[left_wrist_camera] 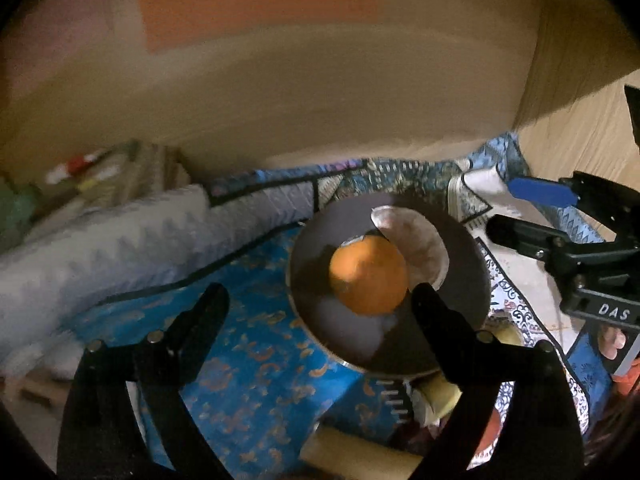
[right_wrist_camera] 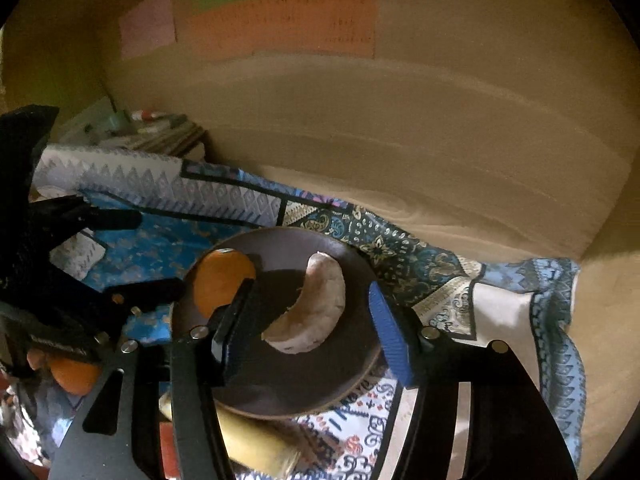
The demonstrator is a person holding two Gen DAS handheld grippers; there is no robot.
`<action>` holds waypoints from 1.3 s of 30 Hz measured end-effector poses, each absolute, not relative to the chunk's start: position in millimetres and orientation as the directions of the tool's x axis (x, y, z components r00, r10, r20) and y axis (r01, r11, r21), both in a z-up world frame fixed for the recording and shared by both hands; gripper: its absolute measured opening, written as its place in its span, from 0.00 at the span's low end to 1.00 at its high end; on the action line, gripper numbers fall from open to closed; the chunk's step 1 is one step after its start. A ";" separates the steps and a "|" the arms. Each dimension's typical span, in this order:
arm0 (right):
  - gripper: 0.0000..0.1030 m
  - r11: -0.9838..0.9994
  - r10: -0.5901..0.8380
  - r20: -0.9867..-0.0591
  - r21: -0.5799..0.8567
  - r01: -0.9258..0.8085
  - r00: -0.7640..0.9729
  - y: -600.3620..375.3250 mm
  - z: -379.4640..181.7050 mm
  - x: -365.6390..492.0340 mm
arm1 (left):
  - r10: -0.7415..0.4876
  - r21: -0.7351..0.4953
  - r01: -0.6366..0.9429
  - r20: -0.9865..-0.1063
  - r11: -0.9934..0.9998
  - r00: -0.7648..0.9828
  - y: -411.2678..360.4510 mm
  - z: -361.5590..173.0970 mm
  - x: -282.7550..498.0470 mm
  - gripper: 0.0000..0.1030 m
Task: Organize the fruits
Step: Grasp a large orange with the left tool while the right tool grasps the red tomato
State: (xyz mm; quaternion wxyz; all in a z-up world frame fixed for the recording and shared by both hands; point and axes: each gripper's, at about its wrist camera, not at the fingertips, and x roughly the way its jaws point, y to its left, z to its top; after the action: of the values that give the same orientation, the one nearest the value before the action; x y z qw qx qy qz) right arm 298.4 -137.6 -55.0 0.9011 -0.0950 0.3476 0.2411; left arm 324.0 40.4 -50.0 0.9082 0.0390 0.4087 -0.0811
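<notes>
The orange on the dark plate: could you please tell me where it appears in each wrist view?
Left wrist view: the orange sits right of centre, on the plate, beside a pale crescent-shaped piece.
Right wrist view: the orange lies left of centre, at the plate's left edge.
Shared landmark: the crescent-shaped piece.

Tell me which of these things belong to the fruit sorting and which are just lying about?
Part of the job:
- orange
- pale crescent-shaped piece
- dark plate
- second orange
- yellow fruit, probably a banana

Just lying about:
- patterned blue cloth
- stack of books
- coloured papers on the wall
</notes>
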 end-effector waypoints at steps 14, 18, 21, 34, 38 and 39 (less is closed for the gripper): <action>0.64 0.890 0.379 -0.585 0.019 -0.455 0.717 -154.1 -48.7 227.8 | -0.058 0.023 0.098 -0.665 0.995 0.744 78.3 -45.3 224.4 0.96; 0.64 0.893 0.381 -0.592 0.037 -0.448 0.711 -153.0 -58.5 209.2 | -0.070 -0.002 0.093 -0.684 0.996 0.726 87.5 -60.7 203.3 0.97; 0.64 0.894 0.378 -0.603 0.042 -0.445 0.703 -149.7 -68.8 196.2 | -0.076 -0.011 0.096 -0.697 0.995 0.713 87.9 -72.8 193.1 0.97; 0.64 0.881 0.406 -0.668 0.104 -0.462 0.623 -125.1 -114.7 168.2 | -0.103 -0.044 0.106 -0.746 0.993 0.658 87.3 -122.7 178.9 0.96; 0.64 0.880 0.409 -0.687 0.122 -0.459 0.601 -118.4 -125.2 172.2 | -0.129 -0.075 0.110 -0.753 0.991 0.645 88.7 -127.4 183.6 0.82; 0.64 0.879 0.413 -0.694 0.134 -0.458 0.590 -117.2 -127.4 174.5 | -0.134 -0.083 0.109 -0.753 0.991 0.645 89.5 -128.7 185.2 0.80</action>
State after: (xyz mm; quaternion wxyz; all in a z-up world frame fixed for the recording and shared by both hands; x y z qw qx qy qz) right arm 174.5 -117.2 -127.4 0.8911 -0.0295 0.3813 0.2442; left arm 185.2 89.5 -128.7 0.9067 -0.0150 0.4162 -0.0669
